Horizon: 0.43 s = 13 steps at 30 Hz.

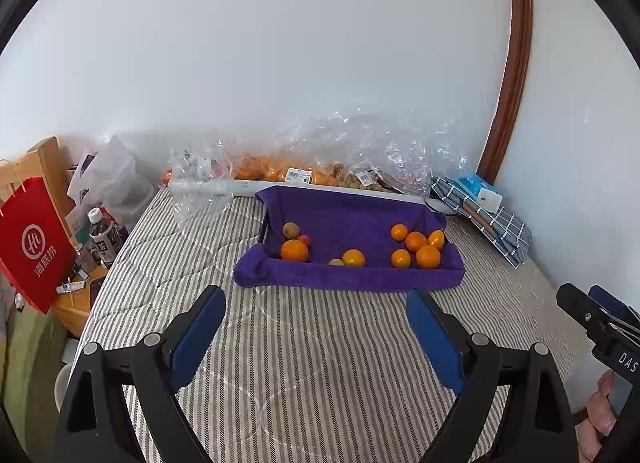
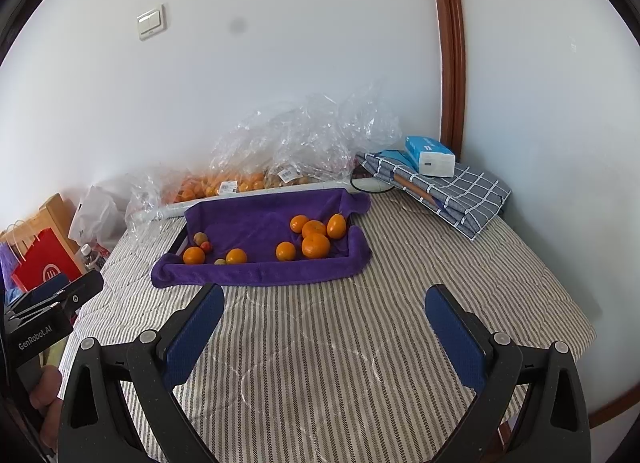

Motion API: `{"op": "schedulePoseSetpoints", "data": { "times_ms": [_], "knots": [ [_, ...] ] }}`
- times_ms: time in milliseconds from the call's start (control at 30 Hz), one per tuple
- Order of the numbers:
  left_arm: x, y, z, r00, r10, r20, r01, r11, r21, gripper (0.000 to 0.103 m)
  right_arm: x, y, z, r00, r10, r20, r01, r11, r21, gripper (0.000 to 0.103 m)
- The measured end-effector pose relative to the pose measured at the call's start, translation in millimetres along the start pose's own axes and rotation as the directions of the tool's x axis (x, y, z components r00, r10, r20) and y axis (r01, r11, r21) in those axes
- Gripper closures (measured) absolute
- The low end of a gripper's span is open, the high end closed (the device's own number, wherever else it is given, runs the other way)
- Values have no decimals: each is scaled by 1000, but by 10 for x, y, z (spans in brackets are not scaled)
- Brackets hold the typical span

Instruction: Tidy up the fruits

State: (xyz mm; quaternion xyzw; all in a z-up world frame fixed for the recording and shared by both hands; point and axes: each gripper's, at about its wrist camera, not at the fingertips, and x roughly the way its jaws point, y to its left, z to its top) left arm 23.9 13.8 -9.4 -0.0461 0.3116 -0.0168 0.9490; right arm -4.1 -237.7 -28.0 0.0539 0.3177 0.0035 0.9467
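A tray lined with a purple towel (image 1: 344,219) (image 2: 256,219) rests on the striped bed. Several oranges cluster at its right end (image 1: 418,247) (image 2: 316,237). One large orange (image 1: 294,250) (image 2: 194,255) lies at its left end beside a small brownish fruit (image 1: 291,229) (image 2: 200,238) and a small red one (image 1: 304,239). A lone orange (image 1: 353,258) (image 2: 236,256) sits near the front rim. My left gripper (image 1: 316,303) hovers open over the bedding in front of the tray, with nothing between its fingers. Open too, my right gripper (image 2: 324,303) stands short of the tray and holds nothing.
Clear plastic bags of oranges (image 1: 280,171) (image 2: 224,183) lie along the wall behind the tray. A folded checked cloth (image 1: 492,219) (image 2: 460,191) with a tissue box (image 2: 432,157) is at the back right. A red paper bag (image 1: 32,247) and bottles (image 1: 102,233) crowd the left bedside.
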Motion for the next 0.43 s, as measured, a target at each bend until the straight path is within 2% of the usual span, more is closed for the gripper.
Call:
{"op": "schedulePoseSetpoints", "data": {
  "times_ms": [433],
  "knots": [
    [-9, 4, 2, 1000, 7, 4, -7, 1000, 4, 10, 6, 21, -4, 1000, -4, -2, 4, 1000, -1, 3]
  ]
}}
